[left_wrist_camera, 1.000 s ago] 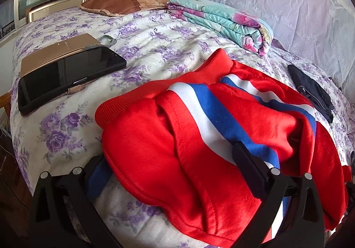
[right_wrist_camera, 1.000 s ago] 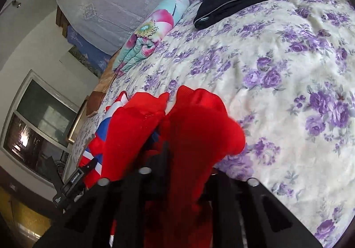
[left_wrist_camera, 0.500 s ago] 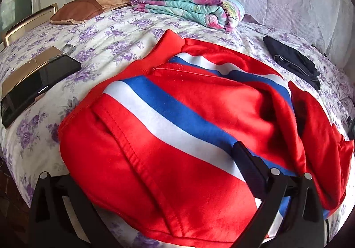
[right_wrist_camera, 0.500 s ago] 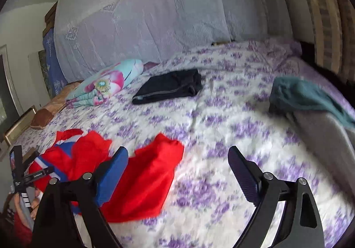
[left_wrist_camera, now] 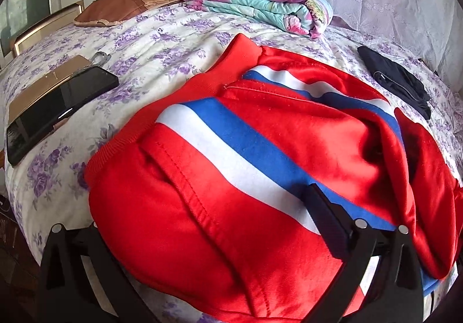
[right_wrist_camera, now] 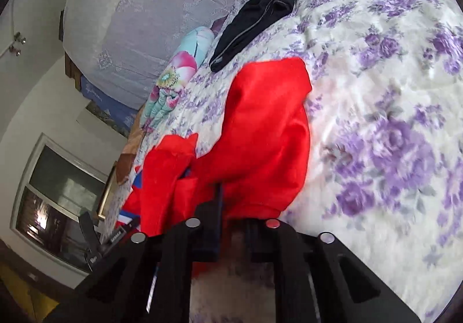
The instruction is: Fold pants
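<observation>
The red pants (left_wrist_camera: 237,166) with a white and blue side stripe lie crumpled on the flowered bed (left_wrist_camera: 162,42). My left gripper (left_wrist_camera: 208,224) is open, its jaws spread wide at the near edge of the waist part, which covers the left finger. In the right wrist view my right gripper (right_wrist_camera: 228,207) is shut on a red pant leg (right_wrist_camera: 260,132), which stretches away over the sheet. The left gripper shows small at the lower left of the right wrist view (right_wrist_camera: 95,236).
A black tablet (left_wrist_camera: 58,109) on a gold box lies at the left edge of the bed. A folded floral blanket (left_wrist_camera: 260,7) and a brown pillow (left_wrist_camera: 130,5) sit at the back. A black garment (left_wrist_camera: 396,80) lies at the right, also in the right wrist view (right_wrist_camera: 251,25).
My right gripper was open half a second ago and is now shut on the red pant leg again. My left gripper stayed open and shifted slightly along the waist.
</observation>
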Action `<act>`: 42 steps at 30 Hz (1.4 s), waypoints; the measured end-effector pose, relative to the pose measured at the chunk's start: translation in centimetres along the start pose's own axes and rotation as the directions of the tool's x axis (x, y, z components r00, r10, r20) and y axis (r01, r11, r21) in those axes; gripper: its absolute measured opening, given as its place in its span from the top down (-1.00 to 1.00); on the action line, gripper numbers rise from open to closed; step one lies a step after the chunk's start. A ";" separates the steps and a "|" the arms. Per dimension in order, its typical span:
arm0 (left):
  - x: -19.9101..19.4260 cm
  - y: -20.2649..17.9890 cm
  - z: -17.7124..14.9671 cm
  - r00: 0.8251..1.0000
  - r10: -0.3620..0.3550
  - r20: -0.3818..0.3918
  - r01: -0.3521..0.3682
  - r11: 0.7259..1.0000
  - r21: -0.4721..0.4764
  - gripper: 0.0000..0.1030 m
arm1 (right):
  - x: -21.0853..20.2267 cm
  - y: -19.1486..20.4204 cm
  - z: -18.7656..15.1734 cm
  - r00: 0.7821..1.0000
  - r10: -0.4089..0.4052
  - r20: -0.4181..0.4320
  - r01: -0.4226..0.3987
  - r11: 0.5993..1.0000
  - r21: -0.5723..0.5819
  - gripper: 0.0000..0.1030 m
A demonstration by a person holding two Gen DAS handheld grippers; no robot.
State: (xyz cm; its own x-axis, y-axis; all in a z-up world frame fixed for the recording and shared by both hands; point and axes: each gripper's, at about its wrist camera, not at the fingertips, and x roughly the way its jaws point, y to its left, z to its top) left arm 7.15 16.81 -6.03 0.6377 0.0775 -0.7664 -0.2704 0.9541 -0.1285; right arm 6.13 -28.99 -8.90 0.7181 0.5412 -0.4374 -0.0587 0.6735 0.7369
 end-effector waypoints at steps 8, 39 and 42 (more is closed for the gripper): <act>-3.8 -1.4 4.3 0.982 -0.187 0.005 0.187 0.982 -0.037 0.56 | -8.6 8.7 5.9 0.962 -0.001 0.272 0.081 0.955 -0.285 0.91; -3.3 0.0 -1.5 0.943 -0.328 -0.055 0.320 0.940 -0.116 -0.68 | -15.9 -3.6 1.8 0.911 -0.183 0.370 0.137 0.980 0.147 0.61; -3.5 1.0 -1.3 0.922 -0.382 -0.058 0.371 0.917 -0.147 -0.63 | -17.3 1.6 0.5 0.840 -0.345 0.419 0.461 0.861 -0.215 0.71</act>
State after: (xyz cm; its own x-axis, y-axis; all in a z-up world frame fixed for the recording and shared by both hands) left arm 3.70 17.10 -4.34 0.6497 -0.3102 -0.6940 -0.1171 0.8612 -0.4945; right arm -6.03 -37.50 0.15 0.9142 0.0114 -0.4051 0.1310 0.9376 0.3221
